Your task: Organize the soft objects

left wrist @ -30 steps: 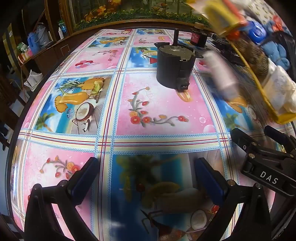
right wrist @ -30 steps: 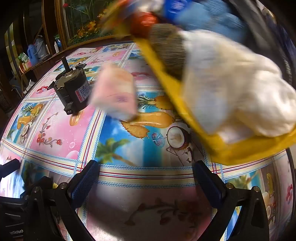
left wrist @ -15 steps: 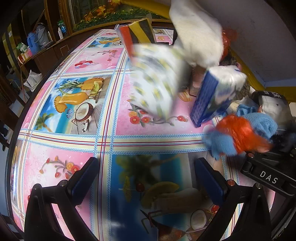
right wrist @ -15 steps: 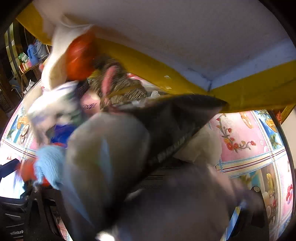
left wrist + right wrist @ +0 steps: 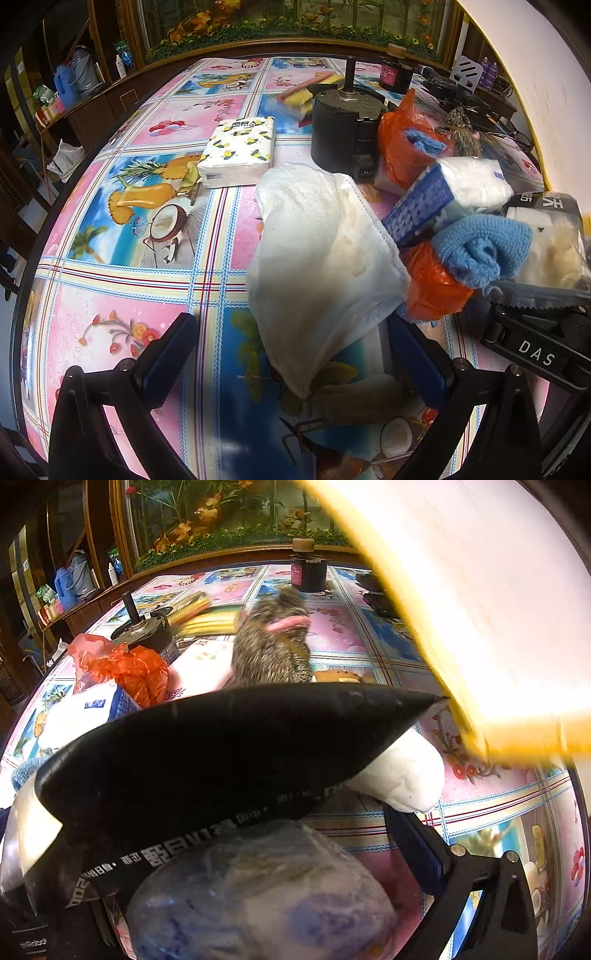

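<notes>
Fluffy white towel (image 5: pixel 325 258) drapes between spread left claw (image 5: pixel 295 354); right claw's (image 5: pixel 236 849) state unclear behind glossy black packet (image 5: pixel 221 753).

Left tool (image 5: pixel 295 354) agape; right tool (image 5: pixel 229 849) obscured.

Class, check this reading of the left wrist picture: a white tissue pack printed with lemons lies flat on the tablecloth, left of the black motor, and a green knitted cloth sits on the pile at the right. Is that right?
Not quite. In the left wrist view the knitted cloth on the pile is blue, not green. The rest holds: the tissue pack lies flat on the tablecloth, left of the black motor.
</notes>
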`<state>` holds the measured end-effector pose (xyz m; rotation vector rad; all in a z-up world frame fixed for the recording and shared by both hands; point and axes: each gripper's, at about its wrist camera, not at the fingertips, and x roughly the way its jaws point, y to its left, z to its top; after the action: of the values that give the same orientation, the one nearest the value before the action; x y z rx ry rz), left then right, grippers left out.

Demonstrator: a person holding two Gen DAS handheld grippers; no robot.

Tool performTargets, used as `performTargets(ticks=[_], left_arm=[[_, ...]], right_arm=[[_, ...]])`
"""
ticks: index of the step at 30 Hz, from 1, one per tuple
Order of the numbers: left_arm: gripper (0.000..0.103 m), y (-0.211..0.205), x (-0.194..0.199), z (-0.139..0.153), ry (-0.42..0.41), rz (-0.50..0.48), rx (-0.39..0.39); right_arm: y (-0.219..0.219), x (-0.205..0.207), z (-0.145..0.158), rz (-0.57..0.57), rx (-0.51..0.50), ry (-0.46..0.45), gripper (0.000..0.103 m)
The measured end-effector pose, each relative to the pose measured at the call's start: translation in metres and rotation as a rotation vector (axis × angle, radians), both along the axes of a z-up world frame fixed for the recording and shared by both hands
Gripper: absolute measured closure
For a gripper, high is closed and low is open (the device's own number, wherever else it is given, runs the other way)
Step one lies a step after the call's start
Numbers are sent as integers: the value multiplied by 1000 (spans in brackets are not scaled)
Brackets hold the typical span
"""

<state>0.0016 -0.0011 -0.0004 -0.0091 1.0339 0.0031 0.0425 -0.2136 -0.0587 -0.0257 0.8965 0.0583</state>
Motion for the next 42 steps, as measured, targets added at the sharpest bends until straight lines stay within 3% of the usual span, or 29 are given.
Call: performTargets(ticks=[42], left_arm=[[0,0,0,0,-1,0,0]], right_arm=[[-6,6,-4,2,1,1,1]])
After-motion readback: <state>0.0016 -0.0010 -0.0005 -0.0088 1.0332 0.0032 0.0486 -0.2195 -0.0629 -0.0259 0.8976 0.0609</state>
